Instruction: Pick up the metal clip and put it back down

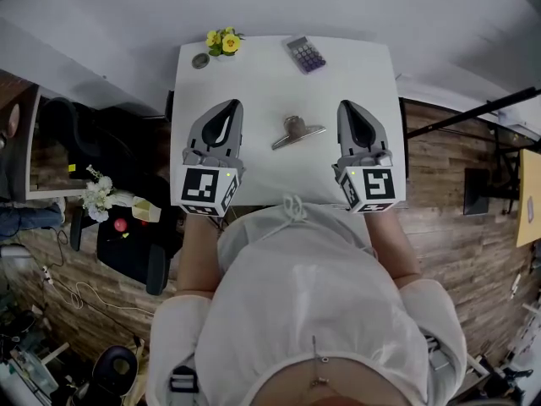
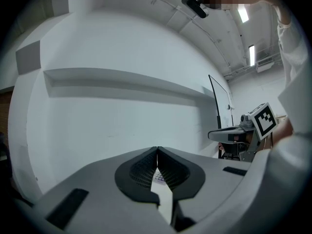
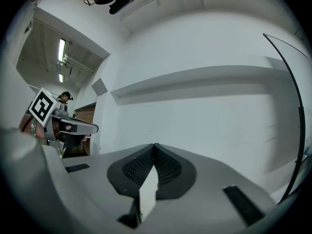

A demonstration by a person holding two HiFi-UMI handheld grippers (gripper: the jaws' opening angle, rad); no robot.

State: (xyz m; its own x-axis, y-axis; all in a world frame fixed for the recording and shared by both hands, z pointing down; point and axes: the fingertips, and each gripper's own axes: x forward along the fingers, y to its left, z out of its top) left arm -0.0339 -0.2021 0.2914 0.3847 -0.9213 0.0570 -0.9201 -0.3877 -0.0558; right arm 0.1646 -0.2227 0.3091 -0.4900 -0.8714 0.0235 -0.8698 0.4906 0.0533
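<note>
The metal clip (image 1: pixel 297 131) lies on the white table (image 1: pixel 254 74) between my two grippers, touched by neither. My left gripper (image 1: pixel 229 106) hovers to the left of the clip, its jaws meeting at the tips with nothing between them. My right gripper (image 1: pixel 350 108) hovers to the right of the clip, also shut and empty. In the left gripper view the left gripper (image 2: pixel 157 150) points level at a white wall, and the right gripper (image 3: pixel 154 146) does the same in the right gripper view. The clip shows in neither gripper view.
A calculator (image 1: pixel 306 54) lies at the table's far side. Yellow flowers (image 1: pixel 223 41) and a small round dish (image 1: pixel 200 60) sit at the far left corner. A dark chair (image 1: pixel 127 244) and clutter stand on the floor at the left.
</note>
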